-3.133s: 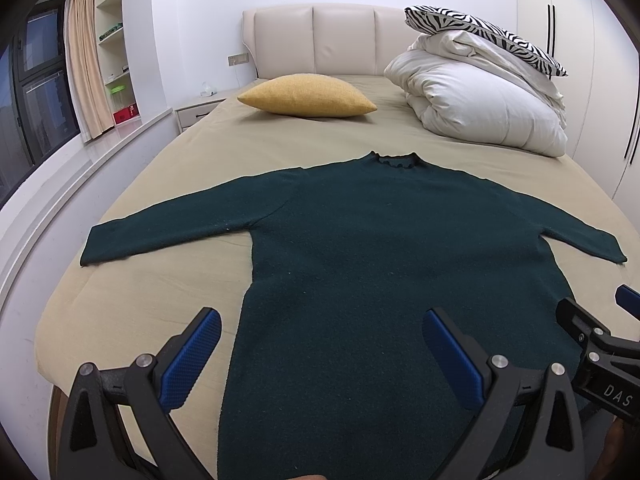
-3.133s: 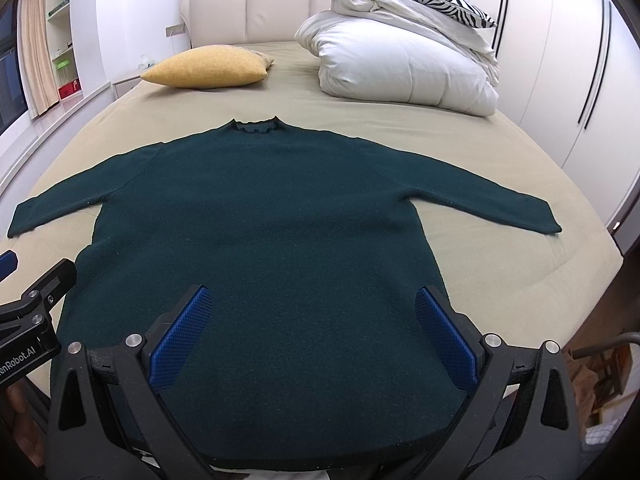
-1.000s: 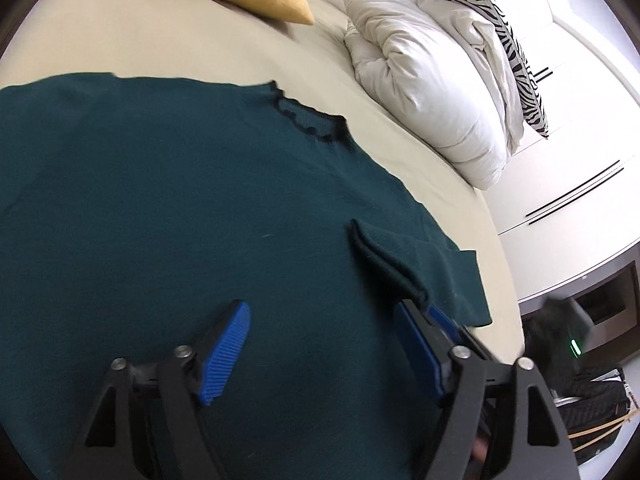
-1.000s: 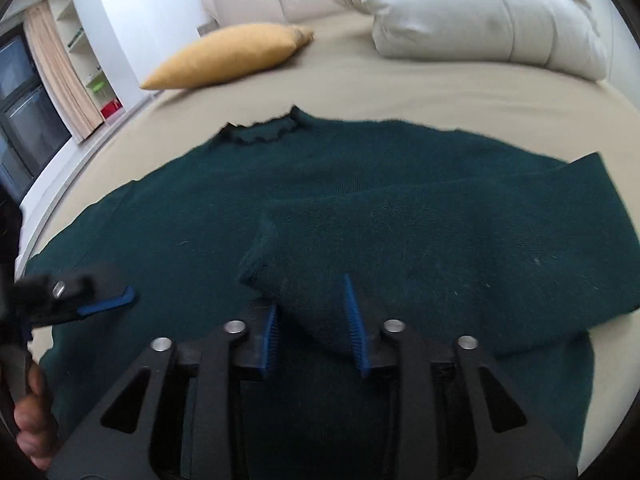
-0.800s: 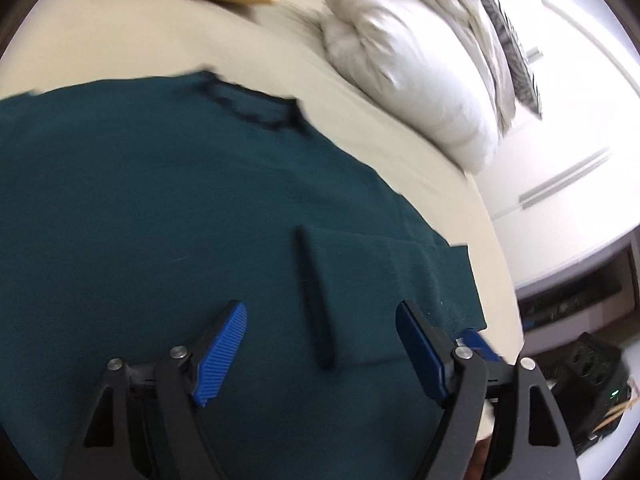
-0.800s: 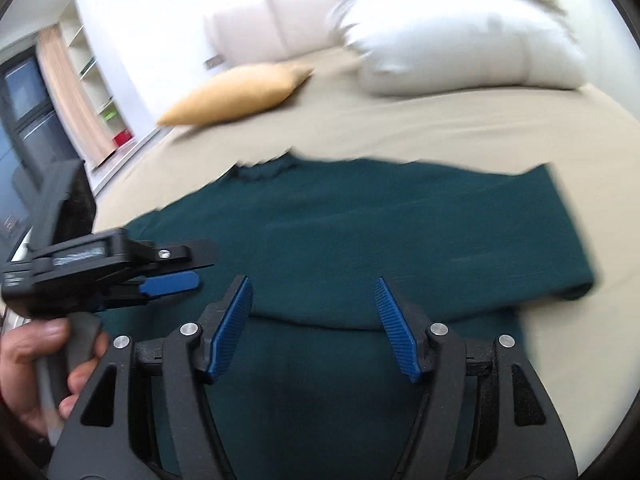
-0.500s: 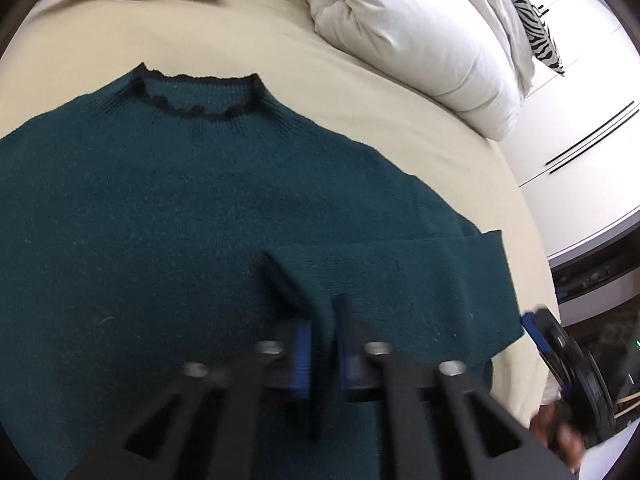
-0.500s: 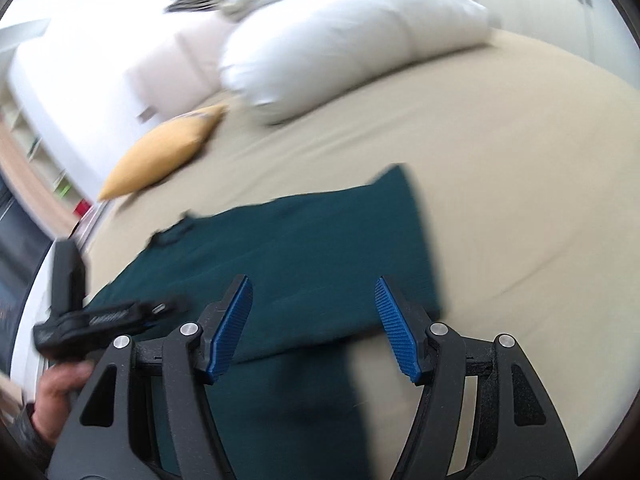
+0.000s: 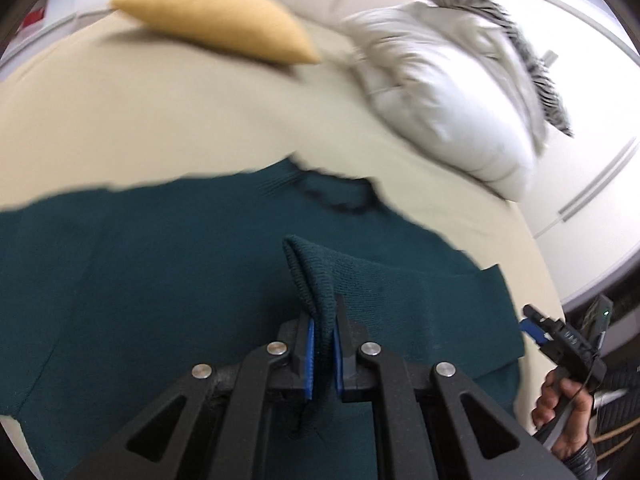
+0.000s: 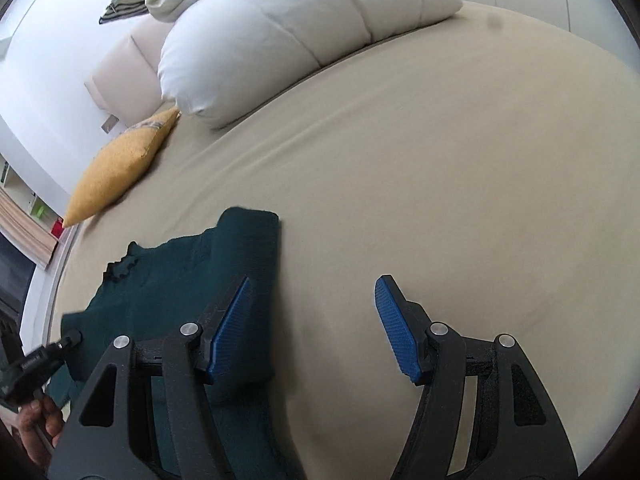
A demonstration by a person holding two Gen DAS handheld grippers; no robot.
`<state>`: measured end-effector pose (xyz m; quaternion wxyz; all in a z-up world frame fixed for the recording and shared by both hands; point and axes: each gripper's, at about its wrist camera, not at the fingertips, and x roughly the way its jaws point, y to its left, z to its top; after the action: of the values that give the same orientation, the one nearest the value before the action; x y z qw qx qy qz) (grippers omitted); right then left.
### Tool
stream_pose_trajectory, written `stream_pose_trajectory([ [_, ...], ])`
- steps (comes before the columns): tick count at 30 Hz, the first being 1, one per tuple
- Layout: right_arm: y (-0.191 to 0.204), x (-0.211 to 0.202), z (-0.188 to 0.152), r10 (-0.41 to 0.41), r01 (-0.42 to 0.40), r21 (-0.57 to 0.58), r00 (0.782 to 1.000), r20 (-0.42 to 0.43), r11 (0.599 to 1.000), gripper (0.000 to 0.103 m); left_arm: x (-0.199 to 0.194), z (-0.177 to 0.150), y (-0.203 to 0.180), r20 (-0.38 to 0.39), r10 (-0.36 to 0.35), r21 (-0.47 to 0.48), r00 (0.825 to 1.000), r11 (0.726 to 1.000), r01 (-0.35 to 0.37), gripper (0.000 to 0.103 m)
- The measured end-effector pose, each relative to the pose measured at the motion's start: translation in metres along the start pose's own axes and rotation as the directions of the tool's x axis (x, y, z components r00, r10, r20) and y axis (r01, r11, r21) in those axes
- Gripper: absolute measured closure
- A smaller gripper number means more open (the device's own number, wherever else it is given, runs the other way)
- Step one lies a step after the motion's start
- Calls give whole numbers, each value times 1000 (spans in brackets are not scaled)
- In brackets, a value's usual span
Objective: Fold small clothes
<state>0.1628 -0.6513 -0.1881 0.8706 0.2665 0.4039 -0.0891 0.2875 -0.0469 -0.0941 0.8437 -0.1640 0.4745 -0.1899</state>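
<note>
1. Bedroom scene: beige-sheeted bed (image 10: pixel 460 184) with a mustard-yellow cushion (image 9: pixel 216 28) and a heap of white duvet and pillows (image 9: pixel 440 96) at the padded headboard end. The dark green knitted sweater (image 9: pixel 140 280) lies flat across the bed, its frilled neckline toward the cushion.

2. Left gripper (image 9: pixel 322 350): jaws closed on the cuff of the sweater's folded-in sleeve (image 9: pixel 316 280), which stands up as a ridge over the chest. Frame is motion-blurred.

3. Right gripper (image 10: pixel 312 328): jaws apart, nothing between them; it sits over bare sheet just beside the sweater's folded right edge (image 10: pixel 252 256). In the left wrist view it shows at the bed's edge, carried by the person's hand (image 9: pixel 564 408).

4. Step in hand, as I judge it: lay the sleeve across the body.
 - Keep the cuff low and carry it level, so the sleeve drags flat and does not bunch.
 - Set the cuff parallel to the hem line before letting go.
 - Risk: the knit is soft and may pull the shoulder fold askew if tugged hard.

5. Against the earlier frames:
 - Three seconds back both sleeves lay spread wide and both sets of jaws stood open over the hem.
 - One second back the right gripper pinched this cuff; it has since released and swung off to the side.
 - The left jaws, then wide, have shut on the cuff.
</note>
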Motion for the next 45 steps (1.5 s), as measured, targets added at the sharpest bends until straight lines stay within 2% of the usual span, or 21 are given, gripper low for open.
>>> stream_pose_trajectory([
  [6,50,41,7,-27,24,-74,998,-49,997,42,2,-11,20,5,-5,-21,1000,1000,5,94],
  [11,61,57,7,-32,25,-76,996,-86,997,42,-11,-1,19,75,10,21,997,1000,-12,95],
  [14,63,61,-1,-62,52,-98,993,-101,994,53,-12,0,22,94,6,18,996,1000,-8,95],
  [17,64,62,-3,-47,32,-118,990,-132,993,95,-9,-5,28,95,4,-1,996,1000,-4,95],
  [23,90,53,-1,-62,48,-198,996,-65,979,99,-19,-12,33,124,9,-10,992,1000,-8,94],
  [26,96,56,9,-61,58,-181,998,-12,982,103,-5,-12,40,81,45,-13,996,999,-44,94],
  [28,87,78,14,-149,139,-165,988,-48,976,103,9,-14,49,45,37,-30,998,999,-36,94],
  [29,72,95,15,-151,136,-125,981,-118,983,103,9,-13,50,46,27,-32,999,999,-26,94],
  [30,68,94,15,-117,106,-95,987,-114,990,103,8,-13,49,44,29,-25,999,999,-28,94],
  [32,70,75,13,-70,66,-70,995,-67,995,96,9,-12,44,44,53,10,998,999,-53,93],
  [33,72,62,10,-8,6,-55,999,-37,998,86,10,-13,43,46,56,13,997,998,-57,92],
  [34,75,50,6,38,-40,-48,999,-24,998,74,10,-14,43,49,55,10,997,998,-55,92],
  [35,78,43,1,55,-56,-46,998,-28,997,47,10,-15,45,50,48,2,998,999,-49,91],
  [36,83,37,-5,73,-75,-51,997,-38,996,40,10,-15,46,50,41,-6,998,999,-41,91],
  [38,98,36,-17,79,-90,-122,993,-88,989,41,10,-16,48,49,32,-15,998,999,-31,91],
  [40,112,48,-27,22,-53,-188,986,-164,981,54,9,-17,47,49,36,-9,998,999,-36,91],
  [41,114,60,-32,1,-43,-191,976,-217,981,68,9,-17,47,48,39,-8,998,999,-38,91],
  [42,114,67,-38,-20,-29,-193,969,-247,981,70,9,-17,46,46,40,-8,998,999,-40,91],
  [43,115,70,-40,-29,-22,-203,969,-244,979,73,8,-16,46,43,41,-8,998,999,-41,91],
  [44,117,69,-41,-35,-16,-210,971,-235,977,92,8,-16,46,39,40,-10,998,999,-40,91],
  [45,118,69,-40,-17,-30,-192,970,-242,981,96,7,-16,45,35,37,-14,999,999,-36,93],
])
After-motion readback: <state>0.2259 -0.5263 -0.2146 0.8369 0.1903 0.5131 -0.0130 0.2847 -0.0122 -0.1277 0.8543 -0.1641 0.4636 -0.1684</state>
